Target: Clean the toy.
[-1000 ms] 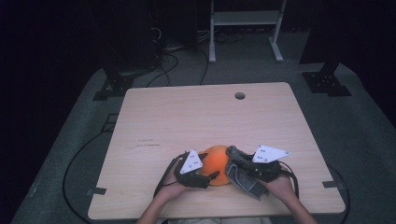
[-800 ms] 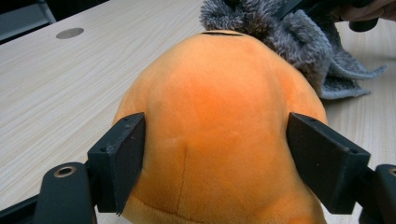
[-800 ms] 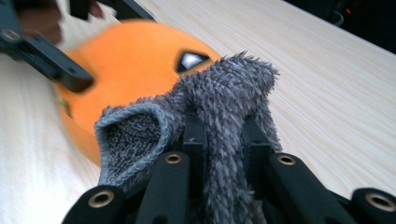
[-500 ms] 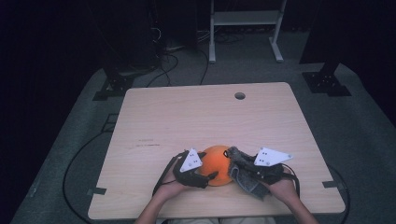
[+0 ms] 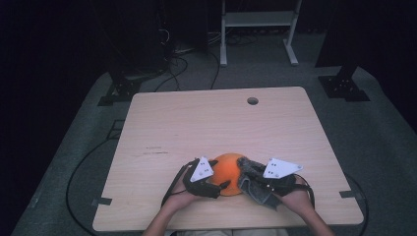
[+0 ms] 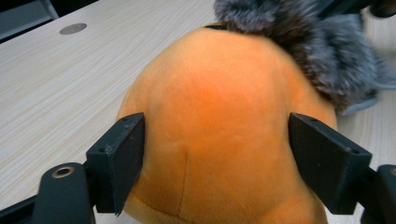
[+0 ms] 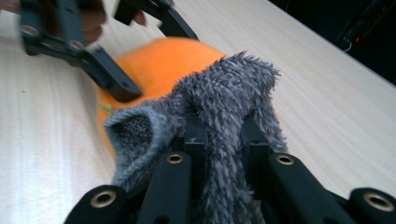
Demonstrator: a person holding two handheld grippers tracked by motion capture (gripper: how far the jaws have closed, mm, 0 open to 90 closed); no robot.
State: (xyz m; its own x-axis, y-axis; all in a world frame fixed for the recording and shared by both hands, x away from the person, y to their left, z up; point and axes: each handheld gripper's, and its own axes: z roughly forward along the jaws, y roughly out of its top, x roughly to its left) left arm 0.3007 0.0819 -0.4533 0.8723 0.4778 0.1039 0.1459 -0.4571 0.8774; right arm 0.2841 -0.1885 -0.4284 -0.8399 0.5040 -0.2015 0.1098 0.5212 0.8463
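Observation:
A round orange plush toy [image 5: 228,167] sits near the table's front edge, between my two grippers. My left gripper [image 5: 221,173] comes at it from the left. In the left gripper view its jaws stand on either side of the plush [image 6: 215,93], pads touching its flanks; they have just been opening a little with the plush between them. A grey fuzzy cloth [image 5: 253,184] drapes against the toy's right side. My right gripper [image 7: 224,126] is shut on a fold of that cloth [image 7: 224,88], with the plush [image 7: 163,60] just beyond it.
The light wooden table [image 5: 206,128] has a round cable hole [image 5: 253,101] near its far edge. Cables trail off the front corners to the grey floor. A white stand [image 5: 255,29] and dark equipment are behind the table.

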